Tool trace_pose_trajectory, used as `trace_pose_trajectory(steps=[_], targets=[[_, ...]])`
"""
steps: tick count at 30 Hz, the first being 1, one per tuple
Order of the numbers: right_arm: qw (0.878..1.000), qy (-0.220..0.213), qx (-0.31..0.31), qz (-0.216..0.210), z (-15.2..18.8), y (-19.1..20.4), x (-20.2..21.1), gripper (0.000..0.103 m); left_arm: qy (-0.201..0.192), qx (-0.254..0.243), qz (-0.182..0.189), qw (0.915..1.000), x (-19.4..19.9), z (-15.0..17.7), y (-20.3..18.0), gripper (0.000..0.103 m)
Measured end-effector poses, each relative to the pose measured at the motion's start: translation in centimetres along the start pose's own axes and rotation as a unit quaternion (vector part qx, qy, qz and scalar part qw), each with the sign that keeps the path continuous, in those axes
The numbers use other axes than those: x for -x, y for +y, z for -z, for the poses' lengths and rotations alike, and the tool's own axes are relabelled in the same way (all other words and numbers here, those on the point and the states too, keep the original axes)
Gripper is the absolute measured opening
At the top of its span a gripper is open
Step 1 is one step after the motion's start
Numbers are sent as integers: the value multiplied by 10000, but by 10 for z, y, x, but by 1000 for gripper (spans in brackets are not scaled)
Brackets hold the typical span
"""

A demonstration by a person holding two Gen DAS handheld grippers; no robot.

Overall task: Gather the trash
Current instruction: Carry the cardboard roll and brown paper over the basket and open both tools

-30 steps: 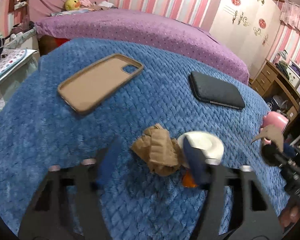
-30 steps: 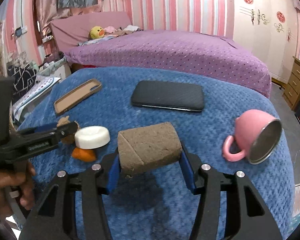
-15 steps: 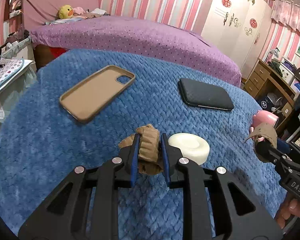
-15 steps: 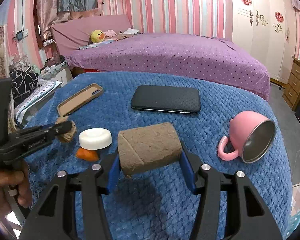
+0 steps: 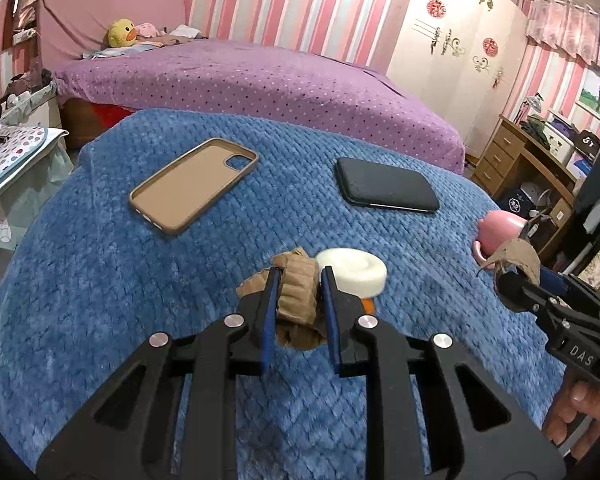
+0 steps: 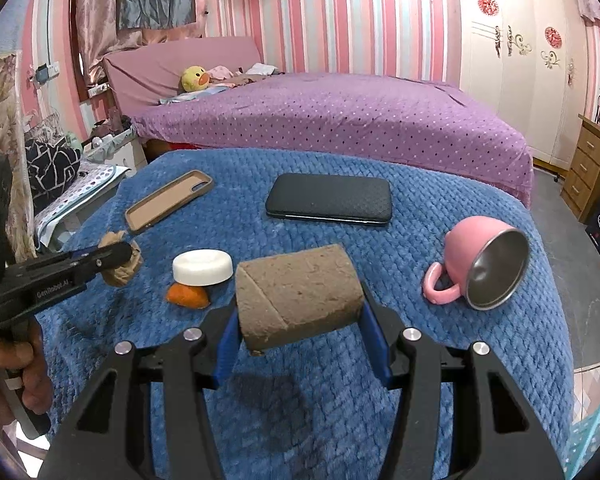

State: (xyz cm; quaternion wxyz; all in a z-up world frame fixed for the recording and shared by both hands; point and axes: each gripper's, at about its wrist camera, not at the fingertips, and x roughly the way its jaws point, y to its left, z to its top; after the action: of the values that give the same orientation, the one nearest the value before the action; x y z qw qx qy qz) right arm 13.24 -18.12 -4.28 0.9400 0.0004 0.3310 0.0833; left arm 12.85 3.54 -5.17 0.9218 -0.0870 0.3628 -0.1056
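My left gripper [image 5: 299, 280] is shut on a crumpled brown paper wad [image 5: 296, 300] and holds it just above the blue blanket [image 5: 100, 288]; the wad also shows in the right wrist view [image 6: 120, 266]. My right gripper [image 6: 300, 312] is shut on a flattened brown cardboard tube [image 6: 298, 294], held above the blanket; it shows in the left wrist view [image 5: 516, 258]. A white round disc [image 5: 352, 272] lies beside the left gripper, resting on an orange peel scrap [image 6: 188, 296].
A tan phone case [image 5: 194, 190] and a black phone [image 5: 386, 192] lie farther back on the blanket. A pink cup [image 6: 482, 264] lies on its side at the right. A purple bed [image 6: 340, 116] stands behind. A wooden dresser [image 5: 516, 160] is at the right.
My left gripper closed on the brown paper wad and lifted it slightly off the blanket. My right gripper kept holding the cardboard tube, nearly still.
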Motion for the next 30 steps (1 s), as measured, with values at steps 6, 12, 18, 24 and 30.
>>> trace_pose_trajectory(steps=[6, 12, 18, 24, 30], targets=[[9999, -127, 3, -24, 4, 0, 24, 52, -167, 62, 20, 9998, 24, 7, 0, 19], [9995, -320, -26, -22, 12, 0, 56, 52, -387, -37, 110, 9992, 57, 17, -17, 19], [9988, -496, 23, 52, 18, -3, 87, 52, -538, -301, 229, 9978, 77, 24, -46, 19], [9977, -632, -47, 230, 23, -19, 116, 52, -527, -426, 353, 9971, 80, 28, -69, 19], [9955, -793, -238, 457, 27, -46, 144, 52, -559, -531, 449, 9960, 87, 31, -90, 19]])
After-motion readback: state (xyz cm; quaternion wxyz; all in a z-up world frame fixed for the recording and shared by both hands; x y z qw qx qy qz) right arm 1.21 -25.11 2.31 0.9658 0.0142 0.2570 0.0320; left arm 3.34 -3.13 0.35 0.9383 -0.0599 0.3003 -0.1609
